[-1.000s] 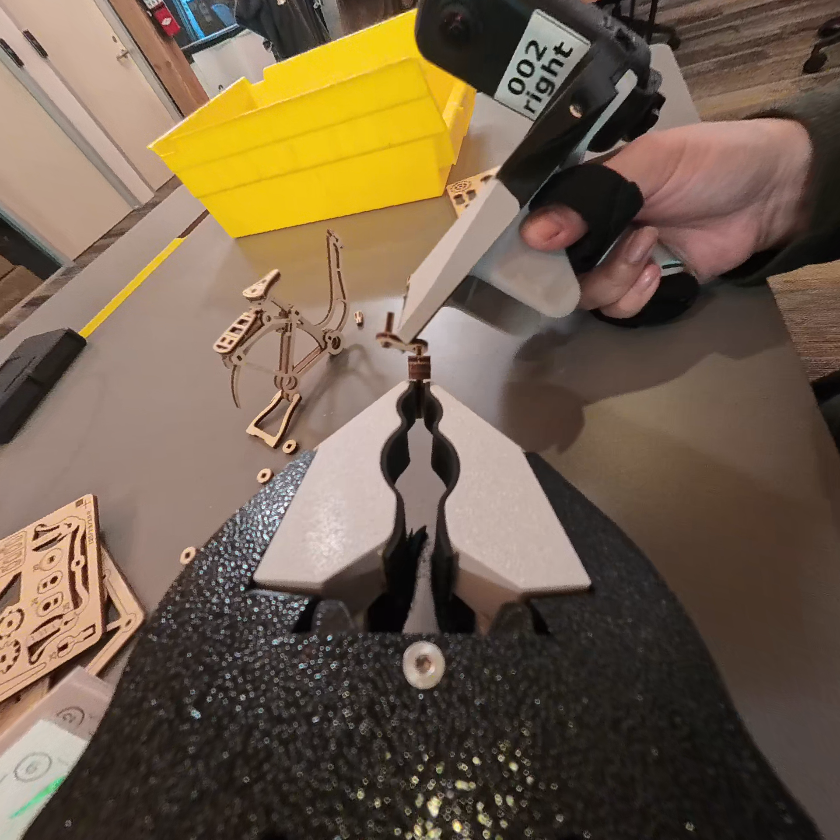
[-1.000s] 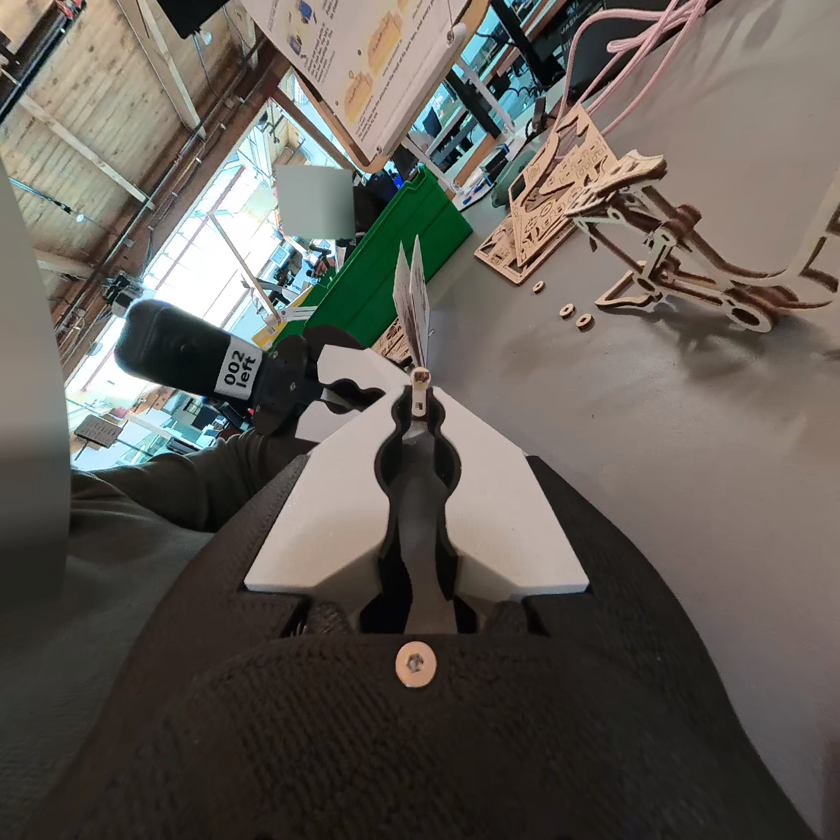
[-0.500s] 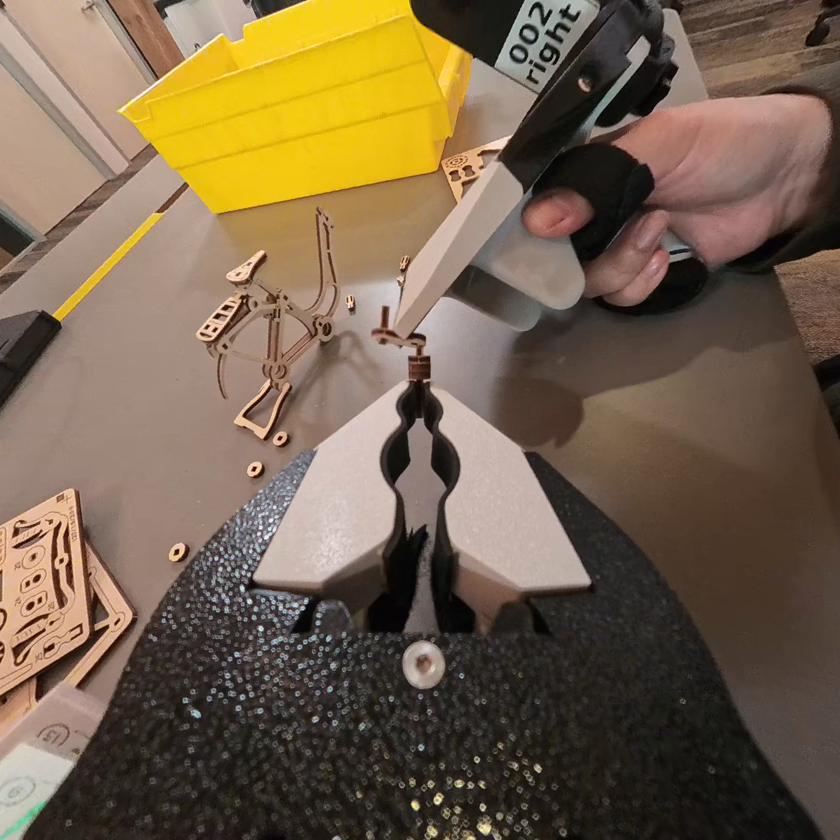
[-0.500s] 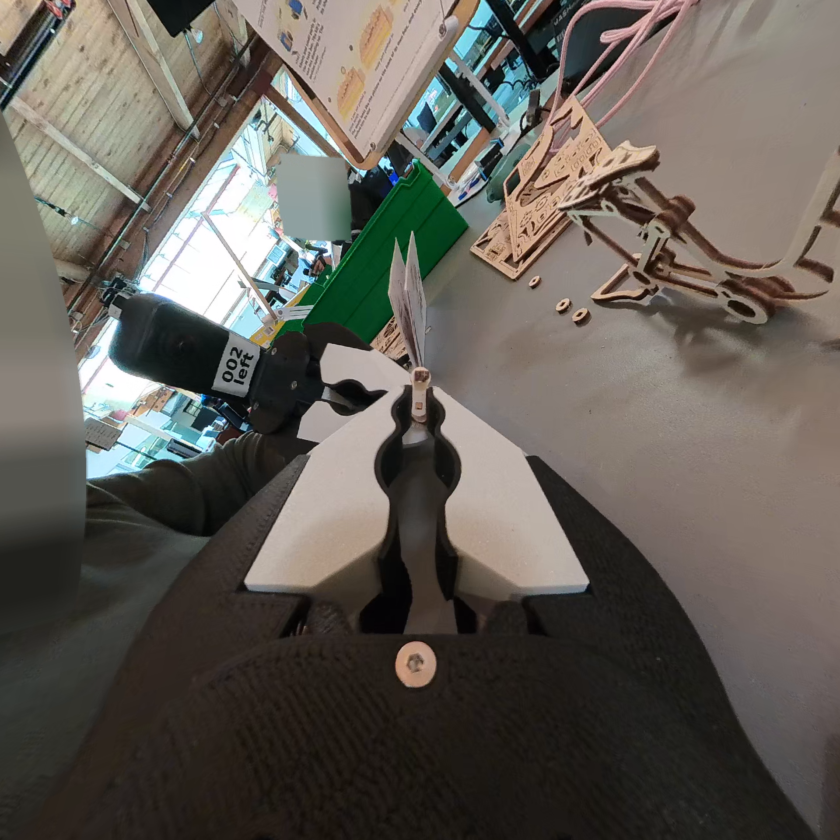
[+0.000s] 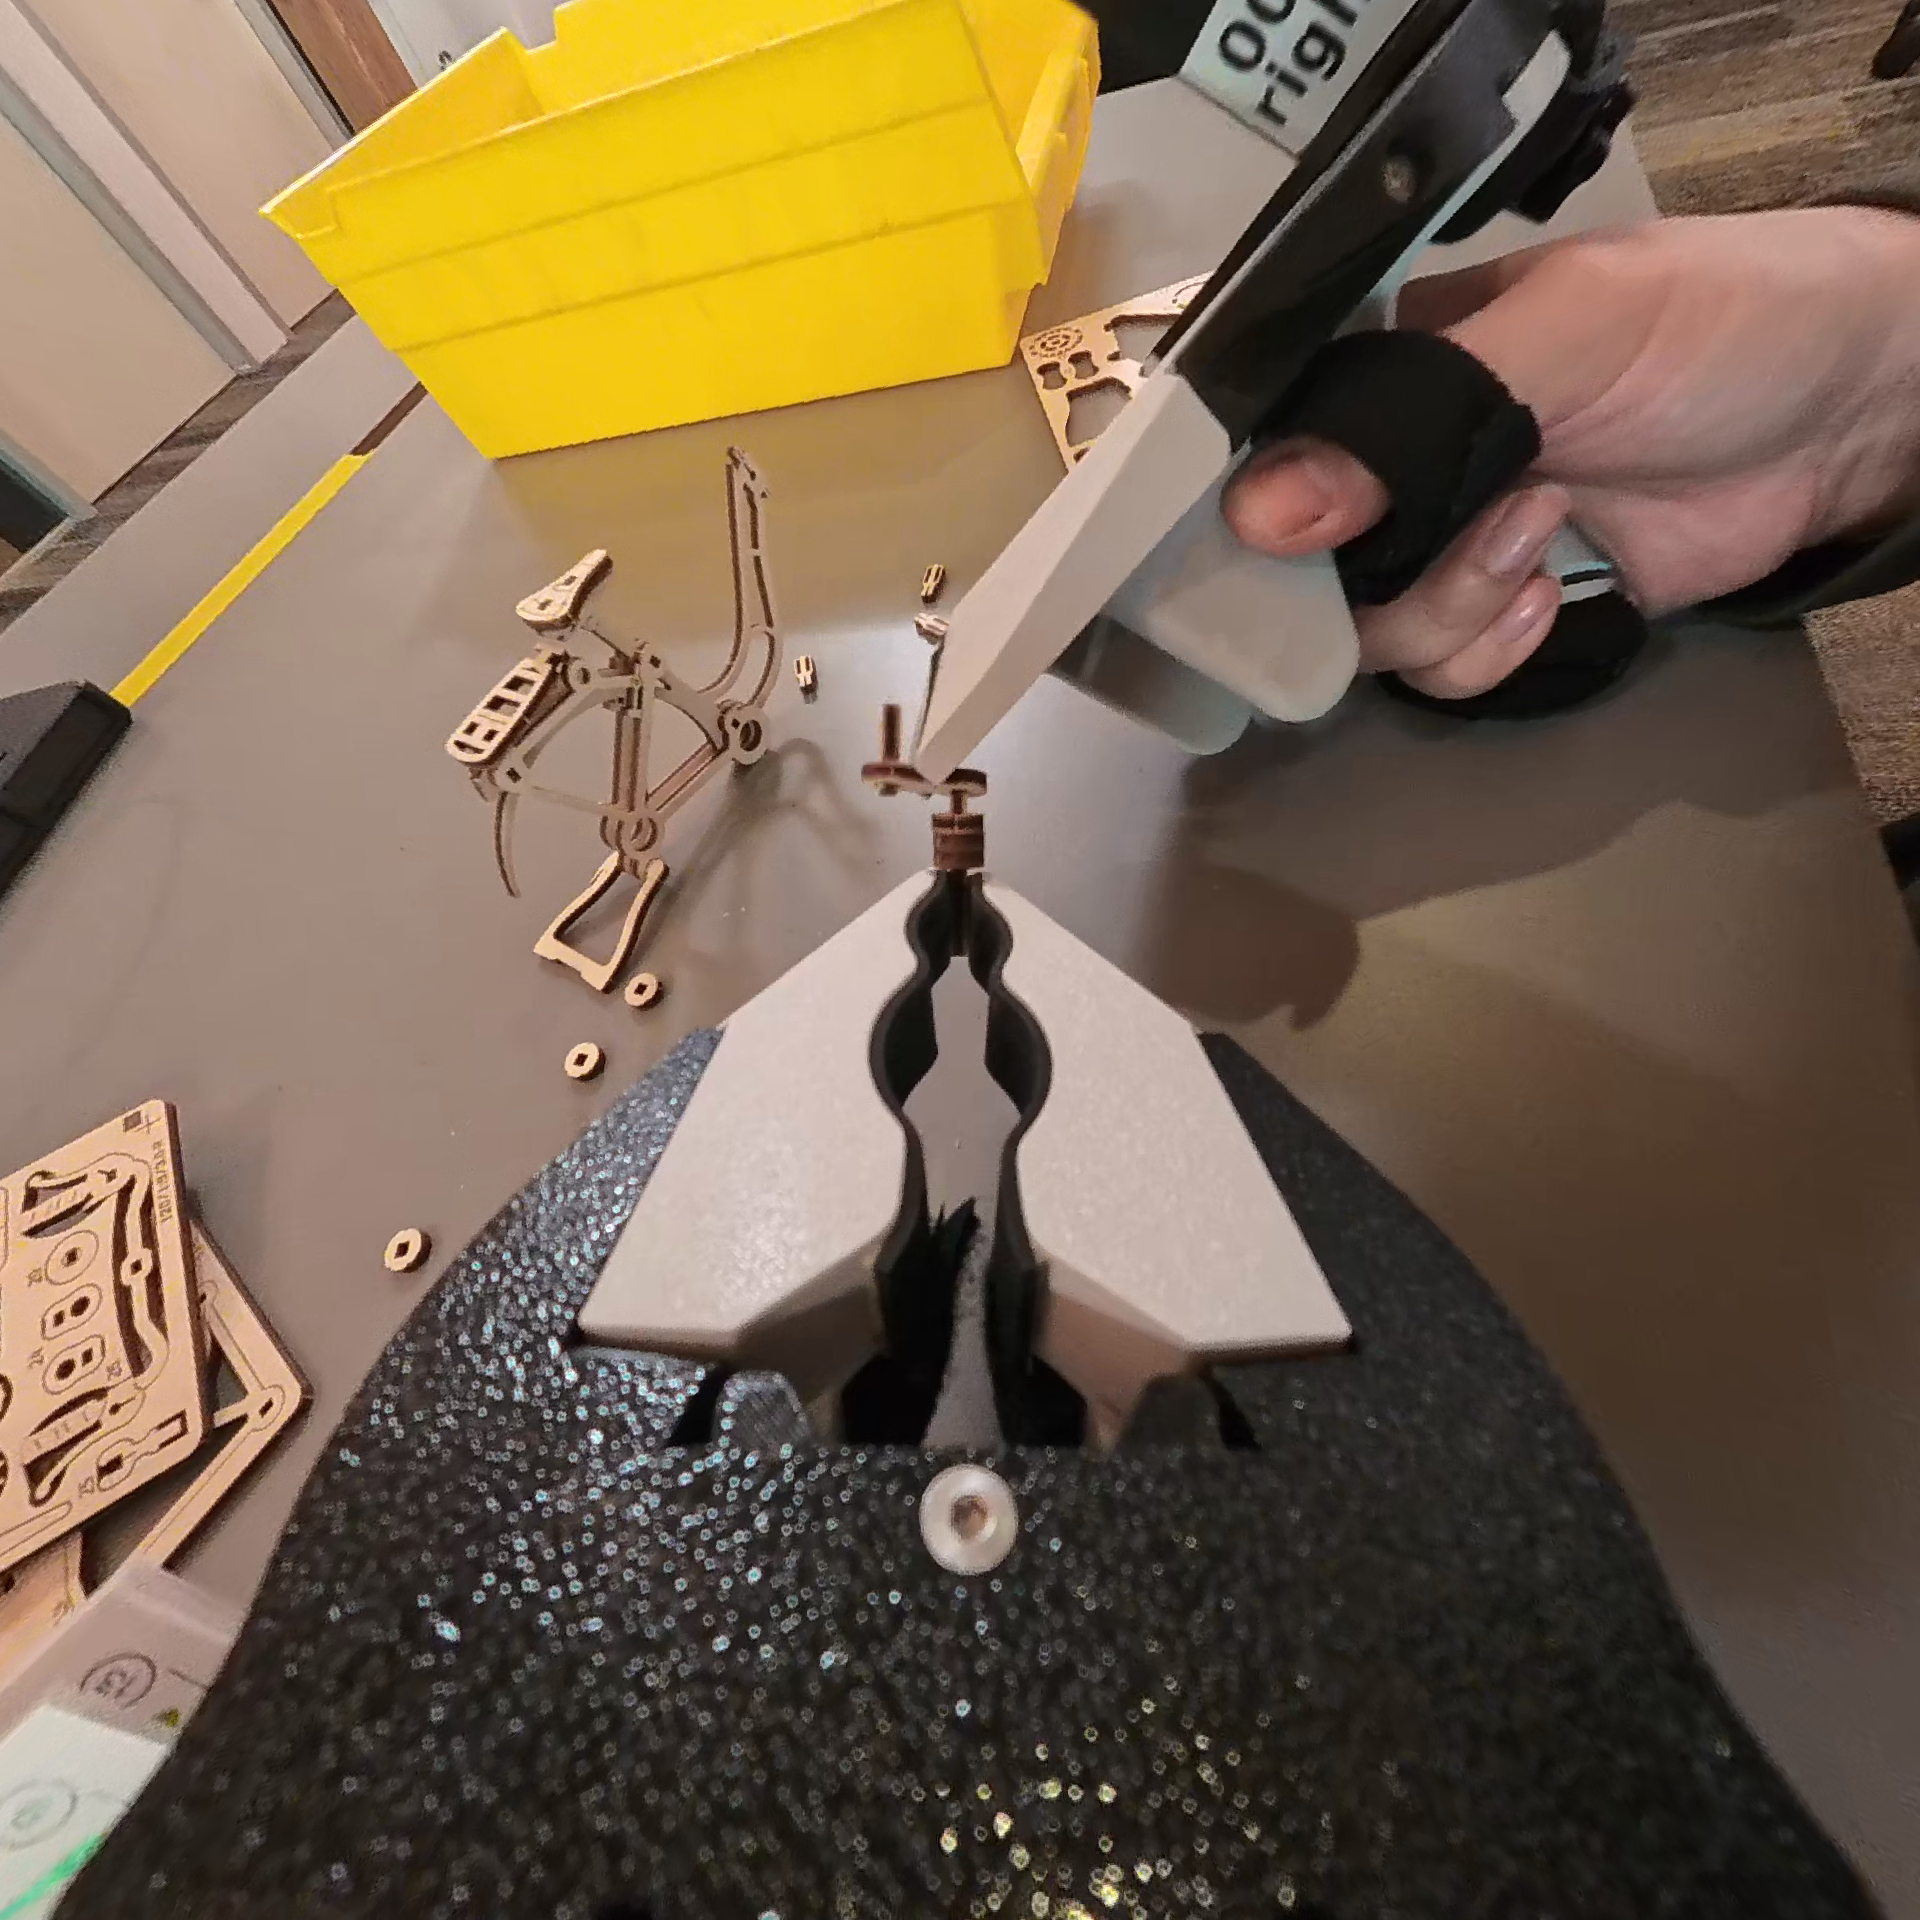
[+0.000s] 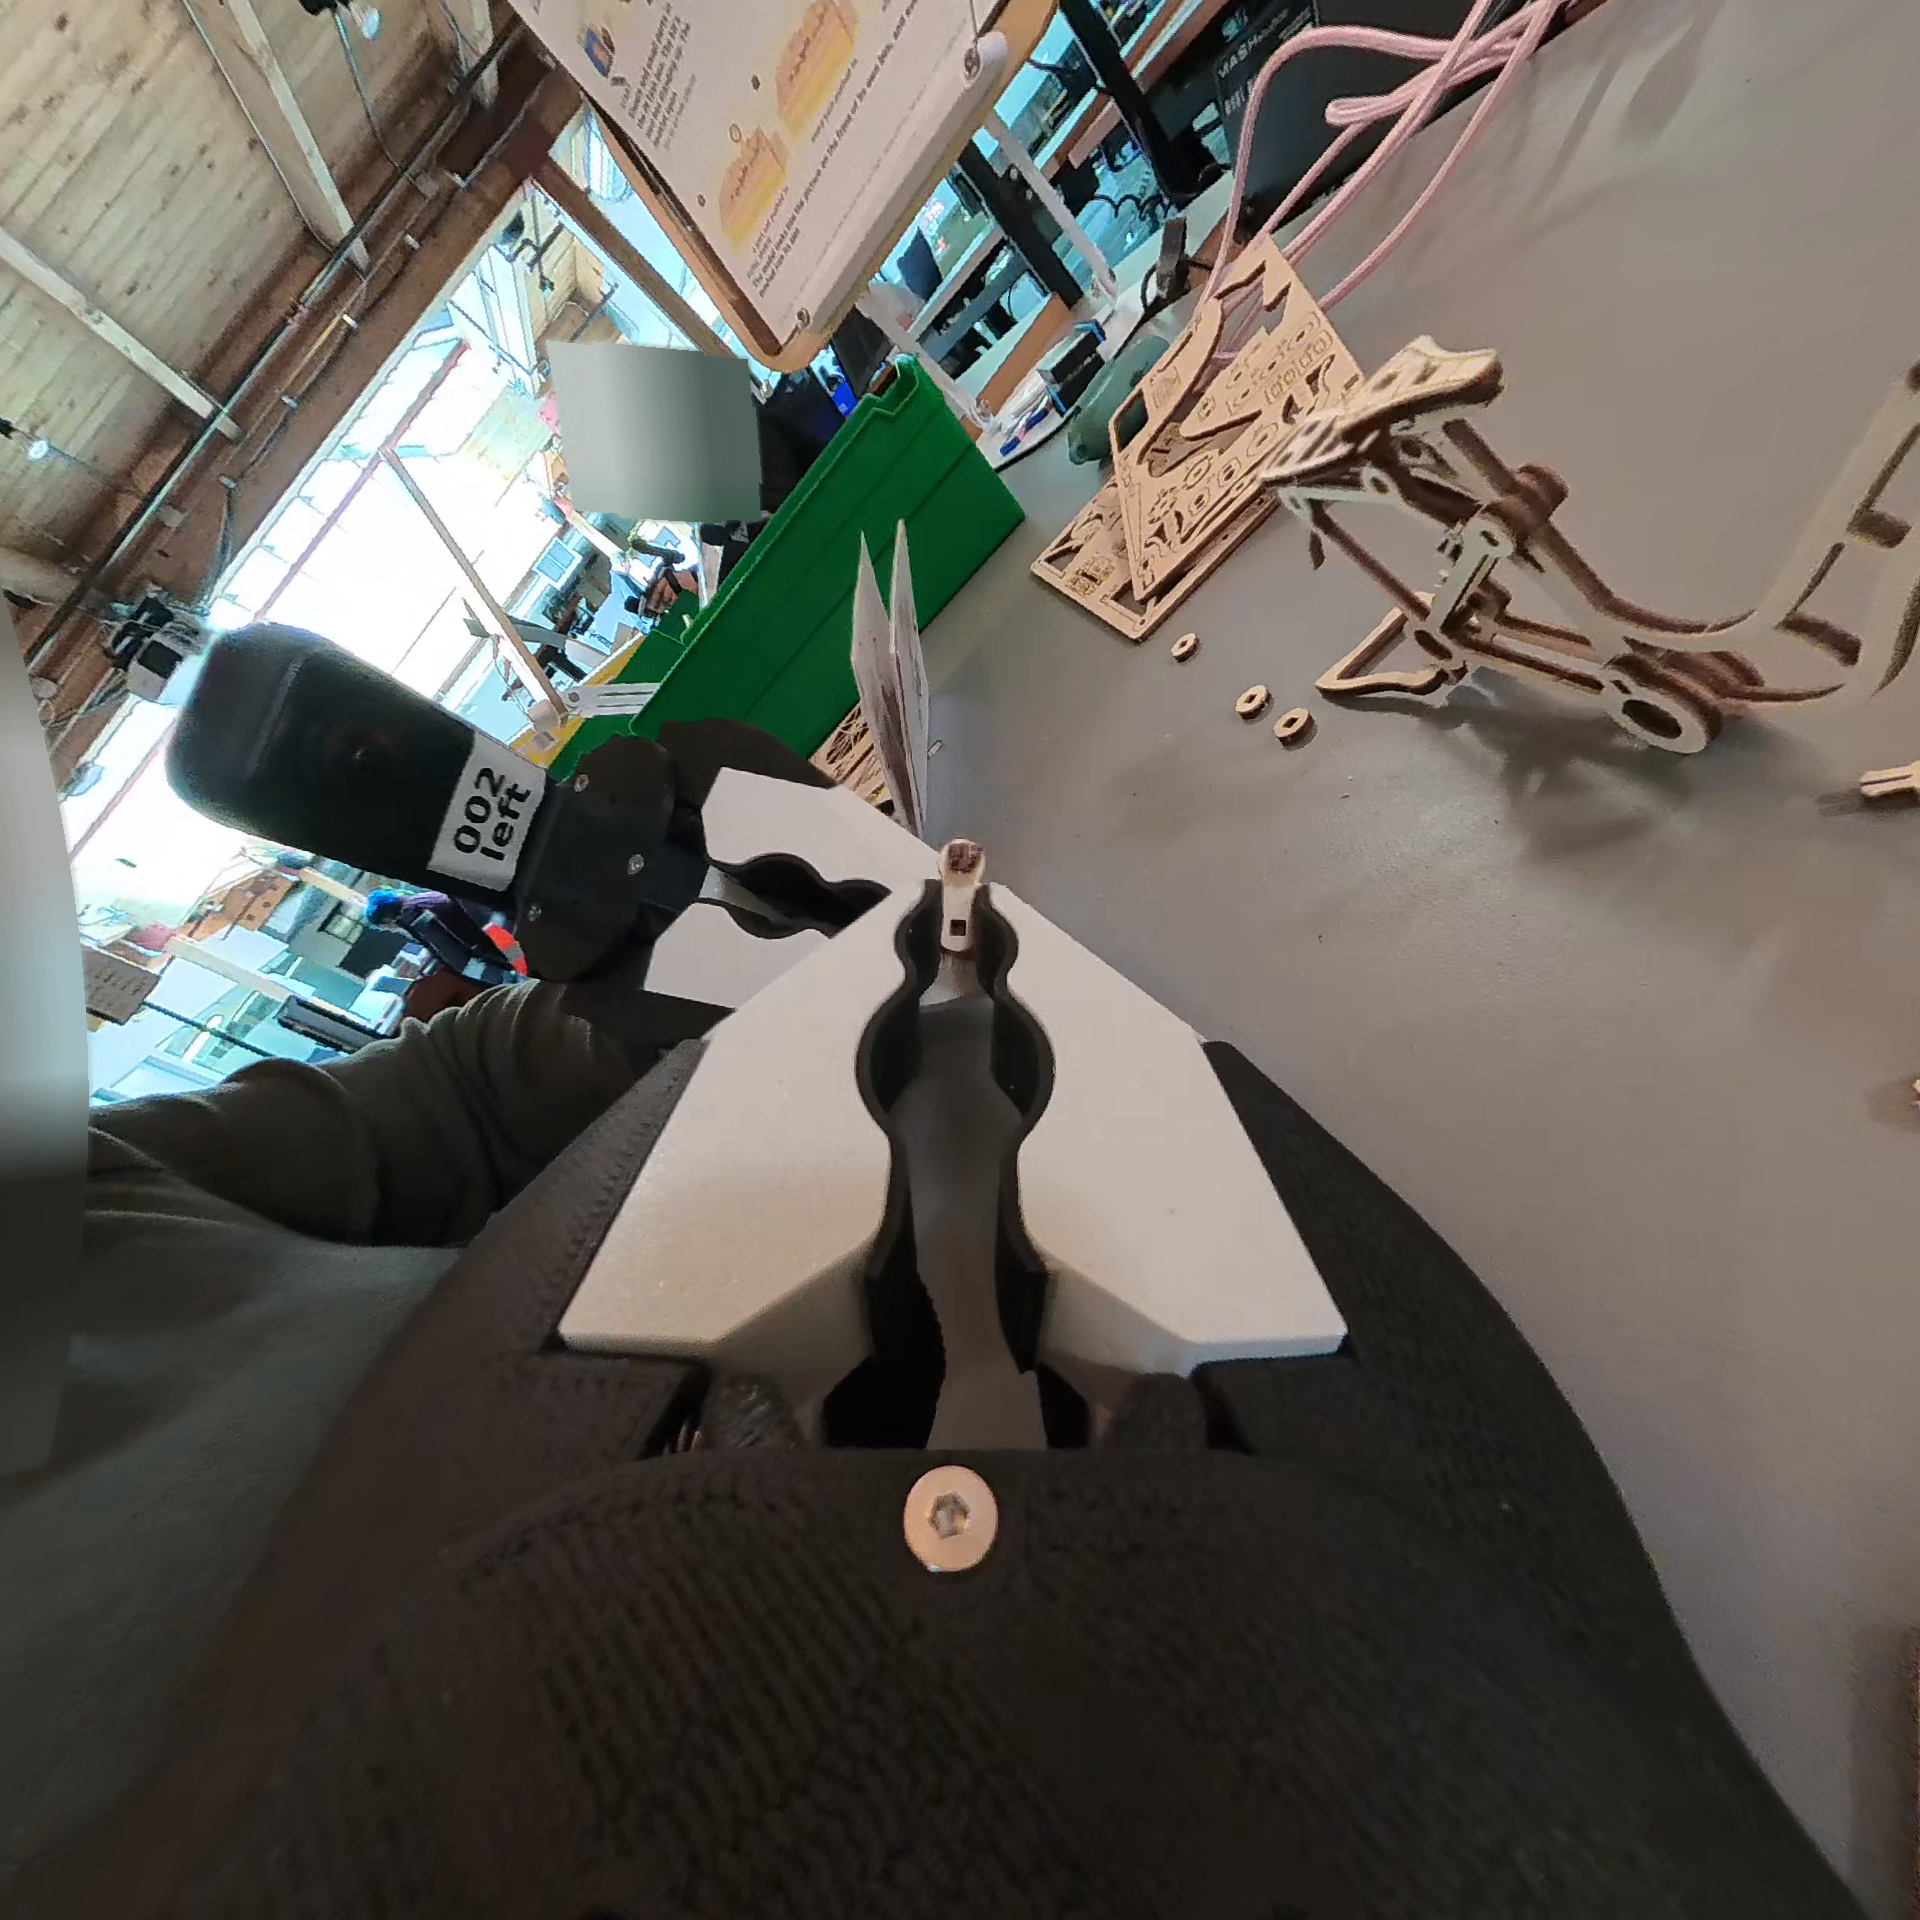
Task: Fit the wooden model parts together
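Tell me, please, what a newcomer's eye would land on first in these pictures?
Probably the meeting point mid-air above the table: the left gripper pinches a small wooden pin part upright, while the right gripper brings a small flat wooden piece down to its top. Behind sit a bright yellow bin and a half-built wooden model.

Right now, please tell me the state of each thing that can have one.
left gripper: shut on the small axle piece.
right gripper: shut on the flat crank piece.
half-built wooden frame: standing on the table, untouched.
yellow bin: upright, open-topped.
loose washers: lying flat on the table.
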`<act>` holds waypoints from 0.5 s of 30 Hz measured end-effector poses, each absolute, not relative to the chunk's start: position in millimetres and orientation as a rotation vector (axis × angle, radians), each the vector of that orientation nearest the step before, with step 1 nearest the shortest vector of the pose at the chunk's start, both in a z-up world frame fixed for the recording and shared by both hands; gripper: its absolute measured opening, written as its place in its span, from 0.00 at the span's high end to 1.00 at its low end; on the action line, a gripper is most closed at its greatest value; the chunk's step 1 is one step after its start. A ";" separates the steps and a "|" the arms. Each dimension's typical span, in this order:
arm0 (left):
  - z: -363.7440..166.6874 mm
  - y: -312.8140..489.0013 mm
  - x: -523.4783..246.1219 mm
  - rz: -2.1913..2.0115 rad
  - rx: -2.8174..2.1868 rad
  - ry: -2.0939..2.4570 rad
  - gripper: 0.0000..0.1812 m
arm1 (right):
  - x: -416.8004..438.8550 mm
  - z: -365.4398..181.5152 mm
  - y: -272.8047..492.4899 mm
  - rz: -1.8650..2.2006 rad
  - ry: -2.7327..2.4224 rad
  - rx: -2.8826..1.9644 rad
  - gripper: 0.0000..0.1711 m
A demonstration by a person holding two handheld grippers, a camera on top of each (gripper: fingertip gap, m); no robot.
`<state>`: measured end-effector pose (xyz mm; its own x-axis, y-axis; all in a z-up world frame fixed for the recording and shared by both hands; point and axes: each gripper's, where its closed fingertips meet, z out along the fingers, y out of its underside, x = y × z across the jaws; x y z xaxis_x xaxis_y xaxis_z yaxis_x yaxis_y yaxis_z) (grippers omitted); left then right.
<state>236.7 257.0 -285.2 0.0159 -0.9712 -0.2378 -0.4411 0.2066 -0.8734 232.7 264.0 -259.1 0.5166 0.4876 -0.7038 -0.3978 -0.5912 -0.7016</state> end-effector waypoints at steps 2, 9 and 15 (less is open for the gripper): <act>-286.1 257.2 236.8 -0.727 -1.377 1.577 1.00 | 232.7 -260.0 264.4 1.182 -0.080 -1.847 0.98; -290.0 259.3 237.0 -0.727 -1.417 1.588 1.00 | 232.6 -265.0 268.1 0.993 -0.101 -1.883 0.97; -281.9 262.5 235.7 -0.766 -1.411 1.527 1.00 | 231.2 -257.3 271.9 1.039 -0.019 -1.813 0.98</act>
